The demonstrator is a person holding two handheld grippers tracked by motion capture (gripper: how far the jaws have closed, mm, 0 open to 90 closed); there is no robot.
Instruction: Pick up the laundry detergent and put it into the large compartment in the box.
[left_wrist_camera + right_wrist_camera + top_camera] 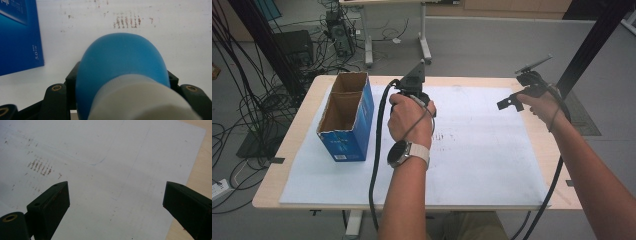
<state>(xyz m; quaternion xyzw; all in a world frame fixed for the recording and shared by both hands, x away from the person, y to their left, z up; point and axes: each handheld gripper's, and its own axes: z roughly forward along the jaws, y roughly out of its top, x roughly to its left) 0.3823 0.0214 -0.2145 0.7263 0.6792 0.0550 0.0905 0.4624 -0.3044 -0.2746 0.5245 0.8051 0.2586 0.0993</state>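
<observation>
Left gripper point(120, 100) clenched a blue-and-white bulb point(122, 67) beside the blue box point(346, 117); right gripper point(116, 202) hung released above the counter point(492, 150).

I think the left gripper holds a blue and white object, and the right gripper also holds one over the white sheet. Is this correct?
Not quite. The left gripper is indeed shut on the blue and white object, but the right gripper holds nothing: the right gripper view shows its jaws wide apart with only the white sheet between them.

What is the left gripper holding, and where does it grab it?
The left gripper holds a blue rounded thing with a white part, clamped across its sides. The right gripper holds nothing.
</observation>
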